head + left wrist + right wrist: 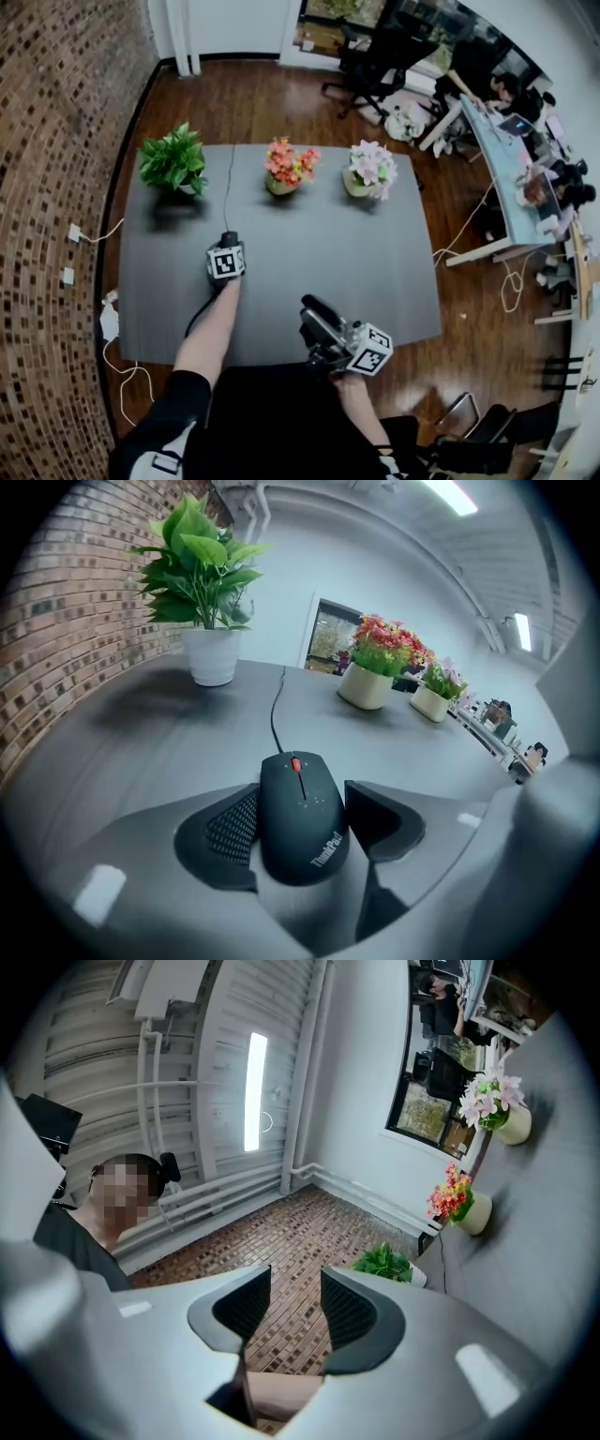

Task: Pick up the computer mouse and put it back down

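Behind the left gripper (300,801), at the table's (141,752) near edge: right gripper (295,1302) with jaws parted, empty. Between the left jaws: computer mouse (302,832), pads clamped on both flanks at mid-body, at or just off the tabletop. Probably light, rigid, with a smooth, slippery shell. Grip the flanks low, clear of the wheel. Cable (276,714) runs straight ahead, so expect slight drag.

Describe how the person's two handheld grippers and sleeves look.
Both the left gripper and right gripper have pale grey moulded bodies, black textured pads and a white cube with black square markers. The person wears a black short-sleeved top.
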{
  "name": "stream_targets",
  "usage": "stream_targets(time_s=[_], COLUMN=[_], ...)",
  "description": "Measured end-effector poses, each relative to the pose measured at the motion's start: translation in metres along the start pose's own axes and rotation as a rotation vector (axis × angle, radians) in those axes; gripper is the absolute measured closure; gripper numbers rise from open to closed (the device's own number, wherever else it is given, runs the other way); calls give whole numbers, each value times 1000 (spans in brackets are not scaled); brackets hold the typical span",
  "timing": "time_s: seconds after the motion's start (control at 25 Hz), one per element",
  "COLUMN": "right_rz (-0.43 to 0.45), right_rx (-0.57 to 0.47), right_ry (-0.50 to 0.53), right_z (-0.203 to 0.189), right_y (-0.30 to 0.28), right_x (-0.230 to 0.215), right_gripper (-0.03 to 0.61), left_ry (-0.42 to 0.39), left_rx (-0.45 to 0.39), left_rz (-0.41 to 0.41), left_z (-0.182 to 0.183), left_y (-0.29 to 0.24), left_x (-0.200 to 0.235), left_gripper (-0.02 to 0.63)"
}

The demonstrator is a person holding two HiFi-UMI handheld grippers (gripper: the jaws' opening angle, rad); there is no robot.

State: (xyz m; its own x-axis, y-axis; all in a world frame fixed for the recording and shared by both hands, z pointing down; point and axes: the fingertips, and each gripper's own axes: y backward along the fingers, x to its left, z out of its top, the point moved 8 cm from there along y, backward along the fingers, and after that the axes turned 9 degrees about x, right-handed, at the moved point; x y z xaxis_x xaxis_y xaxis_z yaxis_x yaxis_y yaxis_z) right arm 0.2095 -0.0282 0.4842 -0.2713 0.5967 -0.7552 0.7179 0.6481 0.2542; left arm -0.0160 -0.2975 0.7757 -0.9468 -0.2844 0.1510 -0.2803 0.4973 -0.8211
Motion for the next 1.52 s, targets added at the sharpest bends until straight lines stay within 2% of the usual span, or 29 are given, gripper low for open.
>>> stream_targets(time_s=[0.08,0.2,0.32,0.44,0.56,0.68,0.76,0.84,0.88,0.92,0.96,1.0,1.08,1.16,1.32,1.52], right_rz=[2,14,29,39,51,92,104,86,73,58,43,28,0,-20,-38,-43], right_rx=[5,18,33,38,32,64,87,95,96,94,86,75,49,27,9,16], right_ry=[5,0,-2,-7,-23,-39,-49,-61,-69,-75,-80,-82,-80,-69,-32,8], right_z=[0,-3,-5,-8,-17,-24,-27,-30,-32,-33,-33,-33,-32,-33,-37,-43], right_y=[-1,-7,-17,-27,-39,-69,-84,-87,-87,-86,-84,-82,-78,-74,-72,-77], right_x=[1,2,2,-1,-8,-20,-24,-24,-23,-22,-21,-21,-20,-18,-12,5], right_gripper=[417,417,417,417,417,417,417,417,417,417,417,417,417,417,417,417], left_ry=[11,18,24,90,173,264,289,289,270,230,175,121,35,-5,-3,-48], left_rx=[3,-23,-110,-154,-174,-288,-324,-351,-385,-418,-435,-438,-433,-449,-525,-542], left_rz=[-47,-111,-133,-166,-292,-537,-708,-930,-1078,-1216,-1317,-1376,-1419,-1435,-1483,-1522], left_z=[-2,-14,-30,-49,-67,-68,-68,-72,-69,-63,-54,-45,-33,-24,-6,1], left_y=[0,13,46,72,93,130,159,190,211,232,249,262,279,291,307,333], left_x=[0,3,14,30,43,51,45,24,9,-8,-22,-33,-45,-48,-49,-55], left_gripper=[311,222,218,218,218,219,240,338,481,587,611,611,611,610,606,606])
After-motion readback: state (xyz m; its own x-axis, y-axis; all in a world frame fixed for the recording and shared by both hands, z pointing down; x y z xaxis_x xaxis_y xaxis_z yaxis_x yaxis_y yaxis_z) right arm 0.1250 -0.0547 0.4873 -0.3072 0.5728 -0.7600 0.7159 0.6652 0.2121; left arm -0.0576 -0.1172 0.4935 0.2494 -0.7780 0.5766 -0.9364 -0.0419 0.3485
